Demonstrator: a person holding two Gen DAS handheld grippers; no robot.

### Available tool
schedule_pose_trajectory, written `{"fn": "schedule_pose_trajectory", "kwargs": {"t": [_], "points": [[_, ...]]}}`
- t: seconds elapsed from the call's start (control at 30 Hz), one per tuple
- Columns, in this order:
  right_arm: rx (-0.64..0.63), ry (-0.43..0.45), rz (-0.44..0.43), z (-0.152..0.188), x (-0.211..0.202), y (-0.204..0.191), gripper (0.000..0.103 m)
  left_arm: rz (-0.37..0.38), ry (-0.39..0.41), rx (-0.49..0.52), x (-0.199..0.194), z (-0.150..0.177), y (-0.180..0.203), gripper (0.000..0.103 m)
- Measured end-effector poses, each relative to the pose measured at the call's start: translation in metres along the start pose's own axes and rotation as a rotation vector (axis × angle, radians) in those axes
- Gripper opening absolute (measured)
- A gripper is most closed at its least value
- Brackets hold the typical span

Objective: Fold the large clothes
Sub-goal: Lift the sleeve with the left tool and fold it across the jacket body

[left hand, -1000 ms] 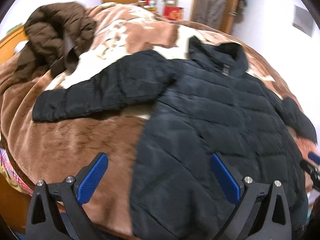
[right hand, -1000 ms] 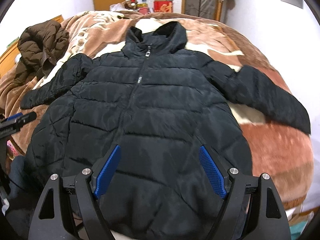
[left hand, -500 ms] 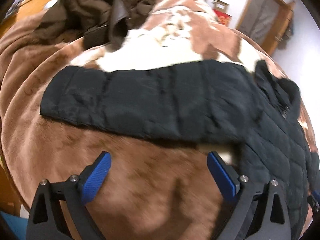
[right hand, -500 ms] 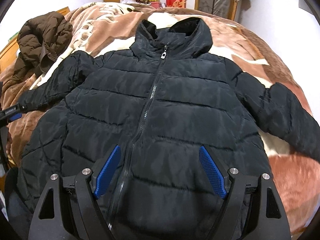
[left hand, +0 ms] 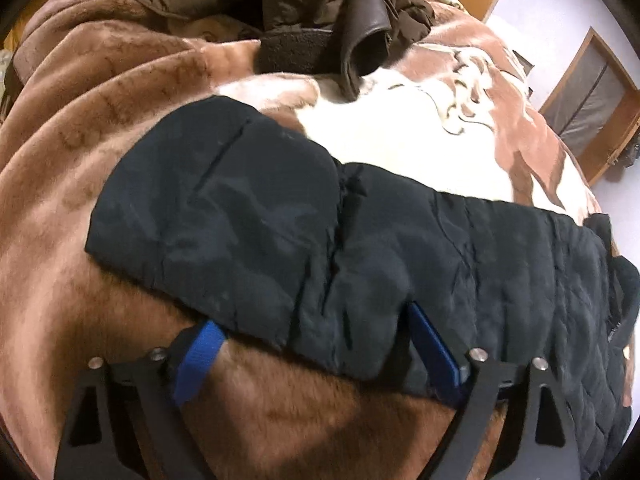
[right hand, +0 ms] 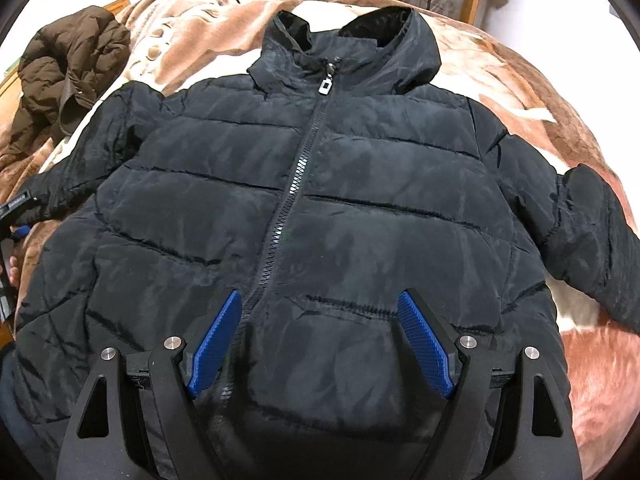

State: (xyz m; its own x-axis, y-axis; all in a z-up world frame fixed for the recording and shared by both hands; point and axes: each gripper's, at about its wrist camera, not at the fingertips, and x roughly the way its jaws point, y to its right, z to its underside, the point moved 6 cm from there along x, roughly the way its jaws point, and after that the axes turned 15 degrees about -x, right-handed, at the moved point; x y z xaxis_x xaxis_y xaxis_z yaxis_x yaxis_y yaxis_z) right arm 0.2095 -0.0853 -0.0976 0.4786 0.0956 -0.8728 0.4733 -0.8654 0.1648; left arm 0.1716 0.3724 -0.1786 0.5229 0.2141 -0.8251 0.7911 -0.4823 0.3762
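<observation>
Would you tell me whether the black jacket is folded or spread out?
Spread out: the black jacket lies flat, zipped, both sleeves extended sideways on the blanket.

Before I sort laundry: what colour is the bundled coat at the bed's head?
Brown coat; right wrist view.

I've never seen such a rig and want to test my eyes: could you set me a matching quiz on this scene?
Things: 1 black jacket; 2 brown coat; 3 left tongs; 4 right tongs.
States: A crumpled heap; B astride a sleeve; C spread flat, zipped; D open above the jacket's front.
Pairs: 1-C, 2-A, 3-B, 4-D.
The left tongs have just been closing, sleeve between them.
</observation>
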Motion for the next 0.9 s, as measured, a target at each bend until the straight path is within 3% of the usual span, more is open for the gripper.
{"fn": "schedule_pose_trajectory", "kwargs": {"t": [0.07,0.13,0.2,0.27,0.47,0.7,0.9], "points": [[0.008,-0.005,0.004,0.001,0.003,0.003,0.080,-0.015,0.012,-0.001,0.005,-0.007,0.000,0.078],[0.009,-0.014,0.012,0.002,0.004,0.005,0.080,-0.026,0.023,0.008,0.006,-0.011,0.003,0.061],[0.002,-0.023,0.018,0.004,0.005,0.006,0.080,-0.014,0.024,0.026,0.003,-0.014,0.009,0.026],[0.002,-0.024,0.021,0.007,0.003,0.008,0.080,-0.020,0.030,0.058,-0.004,-0.015,0.017,0.017],[-0.006,-0.015,0.049,0.017,-0.014,0.014,0.080,0.054,0.069,0.093,-0.058,-0.023,0.043,0.013],[0.022,0.008,0.053,0.027,-0.039,0.025,0.080,0.246,0.118,0.171,-0.157,-0.026,0.105,0.012],[0.092,0.034,0.031,0.037,-0.058,0.043,0.080,0.400,0.099,0.305,-0.226,0.002,0.180,0.012]]}}
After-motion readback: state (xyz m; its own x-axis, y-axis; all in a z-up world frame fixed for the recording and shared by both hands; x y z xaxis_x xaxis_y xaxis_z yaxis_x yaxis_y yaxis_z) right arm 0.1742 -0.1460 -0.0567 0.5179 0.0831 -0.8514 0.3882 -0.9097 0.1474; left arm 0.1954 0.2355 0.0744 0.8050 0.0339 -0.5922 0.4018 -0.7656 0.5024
